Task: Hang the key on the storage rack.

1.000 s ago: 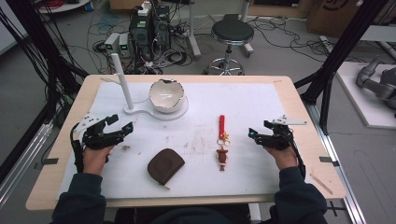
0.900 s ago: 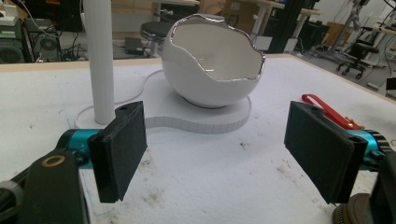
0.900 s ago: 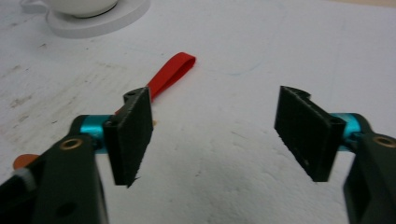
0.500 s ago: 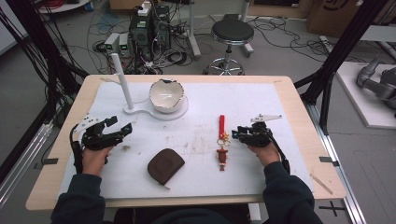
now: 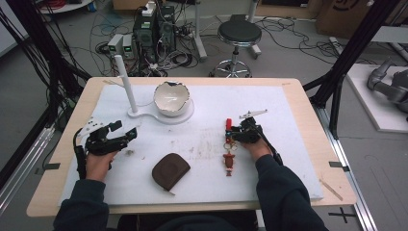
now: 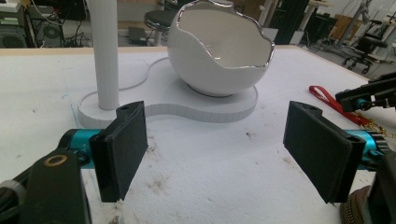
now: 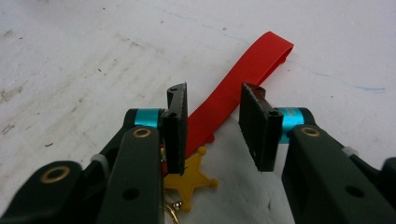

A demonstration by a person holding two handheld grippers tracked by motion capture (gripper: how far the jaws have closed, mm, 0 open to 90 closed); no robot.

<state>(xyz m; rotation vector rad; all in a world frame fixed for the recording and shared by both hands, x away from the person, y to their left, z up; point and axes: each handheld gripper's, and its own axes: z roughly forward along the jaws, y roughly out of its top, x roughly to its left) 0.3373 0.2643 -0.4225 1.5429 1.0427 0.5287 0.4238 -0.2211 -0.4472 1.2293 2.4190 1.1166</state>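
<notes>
Partly hidden red strap [image 7: 233, 91], perhaps ungripped

Red strap [image 7: 236, 84], yellow star charm [image 7: 191, 179], brown pouch [image 5: 170, 170], white eggshell bowl [image 6: 219, 51].

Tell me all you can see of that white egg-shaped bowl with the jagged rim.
The white eggshell-shaped bowl looks like glossy ceramic, with a broken-shell edge trimmed in silver. It stands upright and open at the top; nothing shows inside it. It sits on the round end of a flat white base, whose other end carries a white upright post. The set rests on the white table cover, toward the far left. No hand-held gripper touches it.
</notes>
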